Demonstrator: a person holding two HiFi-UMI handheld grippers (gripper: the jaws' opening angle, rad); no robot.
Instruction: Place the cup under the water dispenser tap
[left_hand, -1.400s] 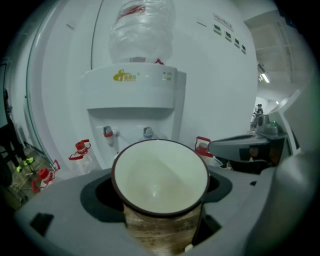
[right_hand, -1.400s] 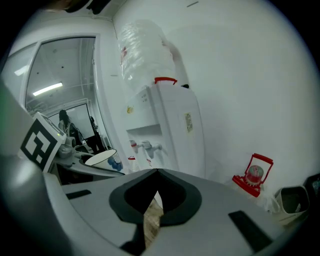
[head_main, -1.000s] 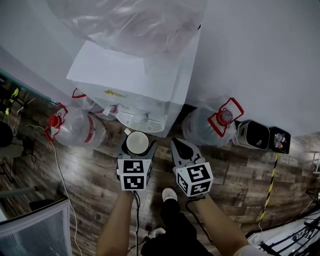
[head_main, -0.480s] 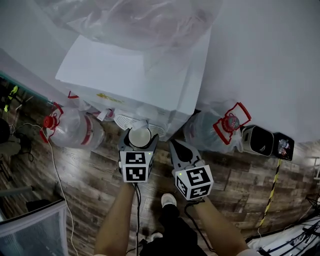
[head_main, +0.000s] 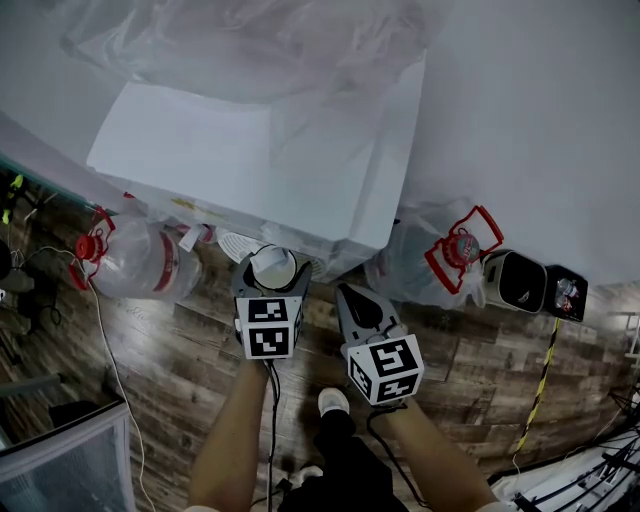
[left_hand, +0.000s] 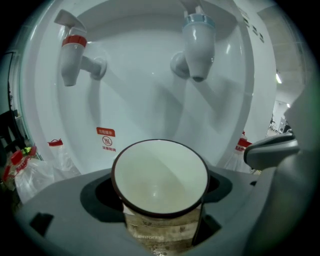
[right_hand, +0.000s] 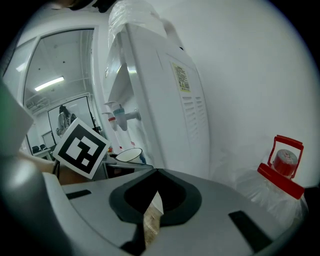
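One white dispenser (head_main: 250, 150) fills the upper centre of the head view, with one sheet of clear plastic (head_main: 240, 45) bunched over its top. Two big water bottles lie on the wood floor (head_main: 180, 370): one at mid left (head_main: 135, 265), one at mid right (head_main: 425, 260), each with a red handle. Two black boxes (head_main: 515, 280) sit side by side at the right edge.

There are two grippers in the lower centre. The left gripper (head_main: 270, 290) has its jaws pinching the one cup (head_main: 272, 265), which stands upright and empty between them. The right gripper (head_main: 355, 297) is just beside it at the right, jaws pressed together on nothing, as the right gripper view (right_hand: 150, 210) shows.

In the left gripper view two taps hang in the dispenser's recess: a red tap (left_hand: 74, 55) at upper left and a blue tap (left_hand: 196, 47) at upper centre-right. The cup (left_hand: 159, 182) is at bottom centre, lower than both and a little left of the blue one. A red warning label (left_hand: 106, 138) is on the back wall just above the cup's rim.

Against the frame a second ago, the dispenser's top takes more of the head view and its front edge has come lower. The cup was then in front of the white grille (head_main: 236, 245); now it lies at the grille's right end, right at the dispenser's front edge. The right gripper has kept its place beside the left.
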